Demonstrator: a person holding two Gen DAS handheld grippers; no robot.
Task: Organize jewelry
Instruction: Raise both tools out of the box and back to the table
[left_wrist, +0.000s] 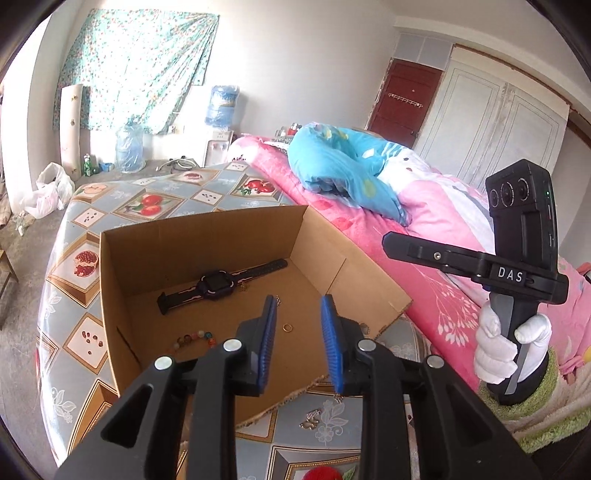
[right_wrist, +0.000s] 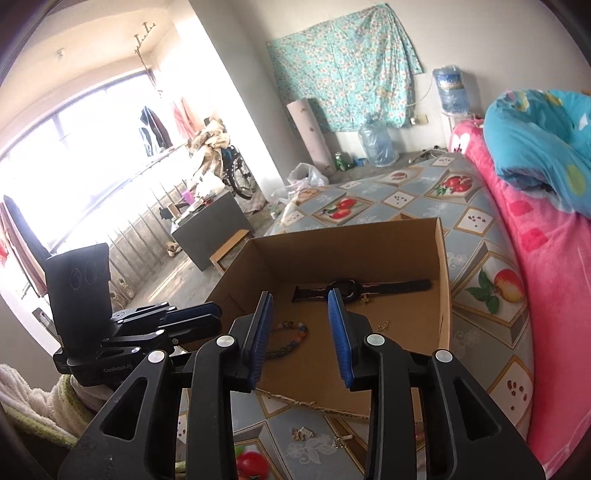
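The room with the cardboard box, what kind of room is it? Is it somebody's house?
Most likely a bedroom in a home: a bed with a pink blanket and a blue quilt, a white wardrobe, and big water bottles on the floor.

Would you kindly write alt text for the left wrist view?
An open, empty left gripper hovers over an open brown cardboard box holding a black wristwatch, a multicoloured bead bracelet and a small gold ring, beside a pink-blanketed bed.

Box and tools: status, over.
Left tool and right tool open, both empty, above box. Watch, beads, ring inside. Small clips on table in front of box. Nothing blocking.
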